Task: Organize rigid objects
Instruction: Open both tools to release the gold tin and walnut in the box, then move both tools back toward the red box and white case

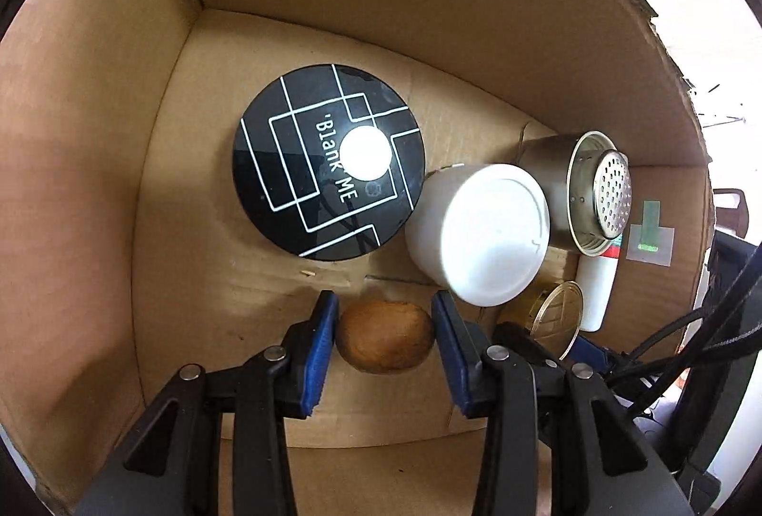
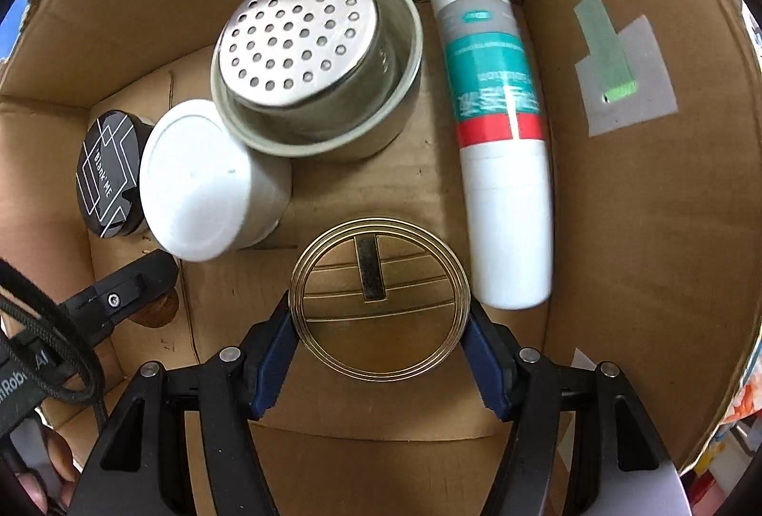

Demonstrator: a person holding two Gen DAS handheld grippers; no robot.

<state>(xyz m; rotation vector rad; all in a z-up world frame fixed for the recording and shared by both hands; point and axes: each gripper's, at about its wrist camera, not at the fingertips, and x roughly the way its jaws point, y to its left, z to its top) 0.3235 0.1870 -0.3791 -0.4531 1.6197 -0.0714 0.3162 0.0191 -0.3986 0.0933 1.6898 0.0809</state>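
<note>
Your left gripper (image 1: 385, 337) clamps a brown wooden egg (image 1: 385, 336) low inside the cardboard box (image 1: 95, 135). Your right gripper (image 2: 380, 328) pinches a gold-rimmed round lid (image 2: 379, 306). Ahead: white jar (image 2: 205, 180), perforated steel tin (image 2: 316, 58), black "Blank ME" disc (image 1: 328, 161); white bottle (image 2: 500, 135) lying right.

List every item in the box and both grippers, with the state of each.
left gripper: shut on wooden egg
right gripper: shut on gold tin
black jar: upright, lid on
white jar: upright, lid on
steel cup: upright, perforated insert inside
white bottle: lying flat
cardboard box: open
</note>
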